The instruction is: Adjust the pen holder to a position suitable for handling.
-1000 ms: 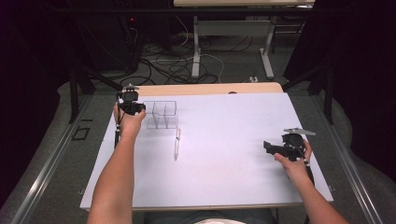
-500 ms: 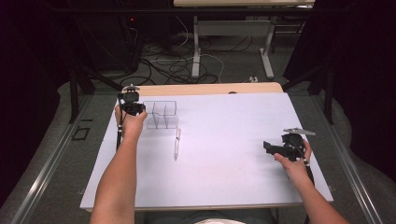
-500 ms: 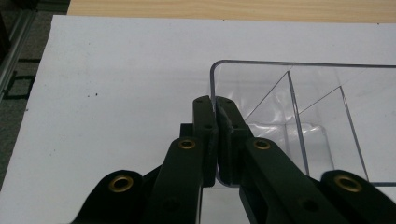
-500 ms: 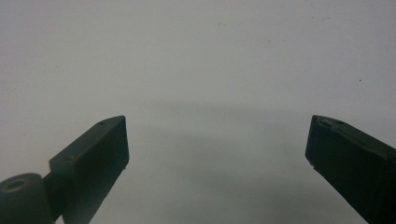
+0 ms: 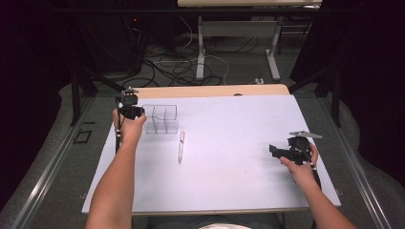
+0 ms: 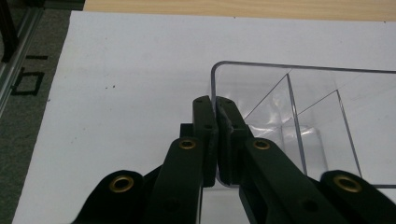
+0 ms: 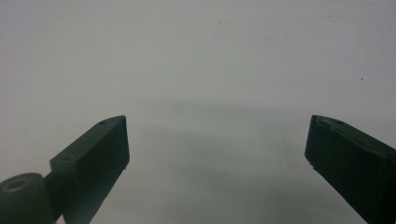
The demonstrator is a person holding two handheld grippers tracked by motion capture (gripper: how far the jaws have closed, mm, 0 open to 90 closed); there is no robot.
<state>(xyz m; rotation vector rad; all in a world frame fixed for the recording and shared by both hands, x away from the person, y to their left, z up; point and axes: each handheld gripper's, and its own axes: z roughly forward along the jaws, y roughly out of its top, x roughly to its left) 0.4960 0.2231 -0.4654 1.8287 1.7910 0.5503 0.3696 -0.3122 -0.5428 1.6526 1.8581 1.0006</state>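
A clear plastic organizer box (image 5: 161, 119) with inner dividers stands on the white table at the back left. My left gripper (image 5: 130, 110) is shut on the box's left wall; in the left gripper view the clear box (image 6: 299, 121) has its wall pinched between the two jaws of the left gripper (image 6: 215, 109). A pen (image 5: 181, 146) lies on the table just in front of the box, pointing toward me. My right gripper (image 5: 277, 150) hovers low over the right side of the table, and the right gripper (image 7: 217, 140) stands open with nothing but bare table between its jaws.
The white table top (image 5: 229, 143) ends in a wooden strip (image 5: 210, 90) at the back. Beyond it are a floor with cables (image 5: 181, 67) and another table's legs. Metal rails run along both sides of the table.
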